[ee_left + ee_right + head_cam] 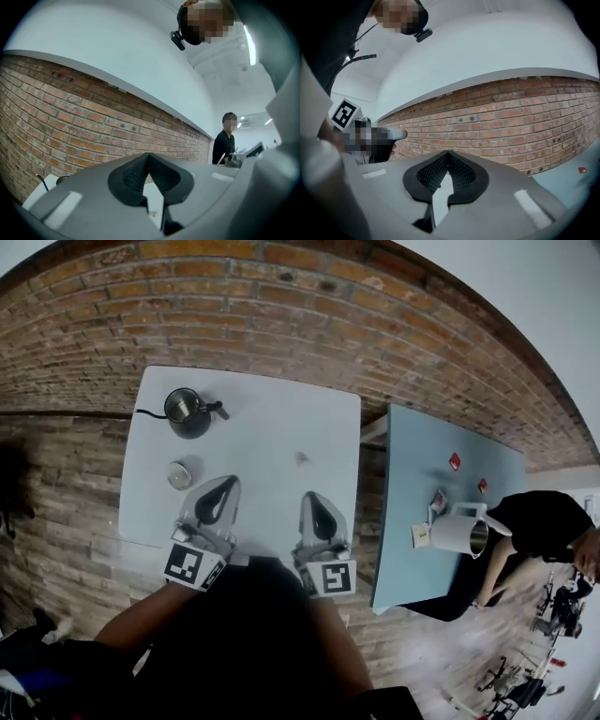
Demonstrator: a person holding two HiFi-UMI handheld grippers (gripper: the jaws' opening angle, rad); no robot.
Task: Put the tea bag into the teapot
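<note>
In the head view a dark metal teapot (190, 412) with a thin curved spout stands at the far left of the pale table (272, 409), lid off. Its round lid (179, 474) lies on the table nearer to me. A small pale tea bag (302, 457) rests near the table's middle. My left gripper (228, 482) is just right of the lid, over the near part of the table, shut and empty. My right gripper (315, 499) is beside it, short of the tea bag, also shut with nothing in it. Both gripper views look level at the brick wall, left gripper (149, 155) and right gripper (448, 153) with tips meeting.
A second bluish table (422, 474) stands to the right across a gap, carrying a white pitcher (459, 532), small cards and red items. A person in black (544, 521) sits beside it. A brick wall (281, 306) runs behind both tables.
</note>
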